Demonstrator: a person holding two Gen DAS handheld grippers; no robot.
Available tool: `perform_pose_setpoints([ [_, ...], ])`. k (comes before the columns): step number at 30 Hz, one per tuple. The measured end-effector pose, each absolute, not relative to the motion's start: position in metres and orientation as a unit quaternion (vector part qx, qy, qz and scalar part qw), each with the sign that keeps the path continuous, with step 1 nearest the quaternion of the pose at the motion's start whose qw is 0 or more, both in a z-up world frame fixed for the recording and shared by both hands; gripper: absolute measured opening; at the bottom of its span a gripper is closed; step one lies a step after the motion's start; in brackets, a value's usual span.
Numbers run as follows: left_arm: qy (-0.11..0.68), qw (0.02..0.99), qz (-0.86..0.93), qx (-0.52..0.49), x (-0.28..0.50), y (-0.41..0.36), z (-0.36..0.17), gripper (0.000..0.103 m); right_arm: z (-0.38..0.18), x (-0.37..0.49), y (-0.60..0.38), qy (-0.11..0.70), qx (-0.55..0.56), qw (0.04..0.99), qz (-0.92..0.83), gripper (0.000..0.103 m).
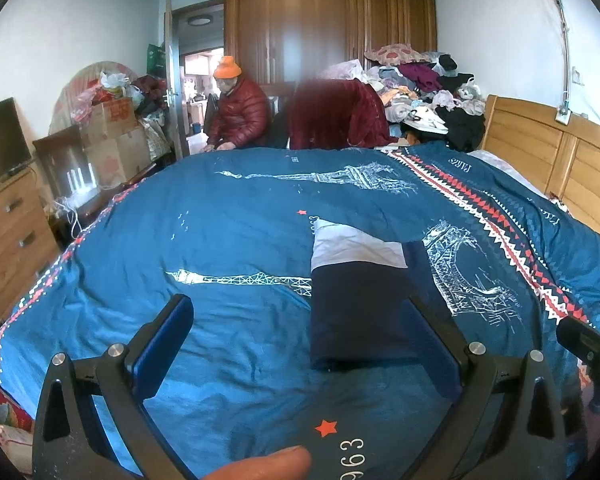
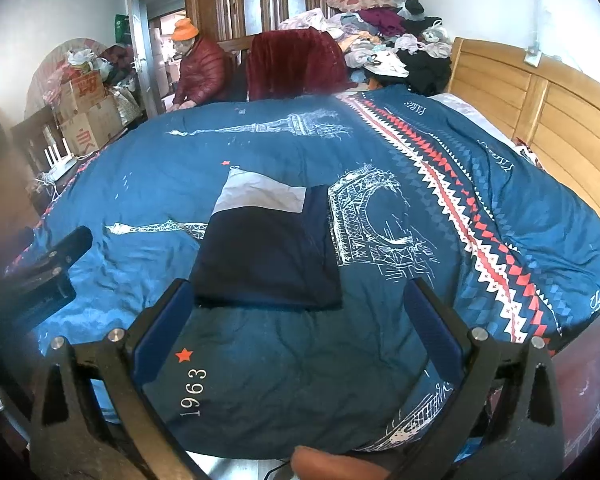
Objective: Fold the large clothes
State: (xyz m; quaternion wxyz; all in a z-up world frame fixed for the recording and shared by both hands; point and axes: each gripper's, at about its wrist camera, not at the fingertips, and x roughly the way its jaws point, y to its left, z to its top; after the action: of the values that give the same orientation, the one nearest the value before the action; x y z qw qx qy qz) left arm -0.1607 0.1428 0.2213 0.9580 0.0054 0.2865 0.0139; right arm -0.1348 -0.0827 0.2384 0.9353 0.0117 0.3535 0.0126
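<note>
Navy folded garment [image 2: 266, 256] beyond parted jaws

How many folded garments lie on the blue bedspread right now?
1: a navy and white folded garment lies mid-bedspread, just ahead of both open hand-held grippers. The heap of clothes by the headboard is unfolded and may hide others.

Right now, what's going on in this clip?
A person holds a hand-held gripper in each hand over a bed. A folded navy and white garment lies on the blue Paris-print duvet. The left hand-held gripper and the right hand-held gripper are both open, gripping nothing. Another person sits behind the bed.
</note>
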Motion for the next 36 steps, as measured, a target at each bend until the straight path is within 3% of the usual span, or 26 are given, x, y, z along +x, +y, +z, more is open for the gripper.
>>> perform_pose_setpoints([
  [36, 0.313, 0.95, 0.003, 0.014, -0.128, 0.133, 0.194, 0.103, 0.223, -0.113, -0.098, 0.367, 0.018, 0.93, 0.009, 0.103],
])
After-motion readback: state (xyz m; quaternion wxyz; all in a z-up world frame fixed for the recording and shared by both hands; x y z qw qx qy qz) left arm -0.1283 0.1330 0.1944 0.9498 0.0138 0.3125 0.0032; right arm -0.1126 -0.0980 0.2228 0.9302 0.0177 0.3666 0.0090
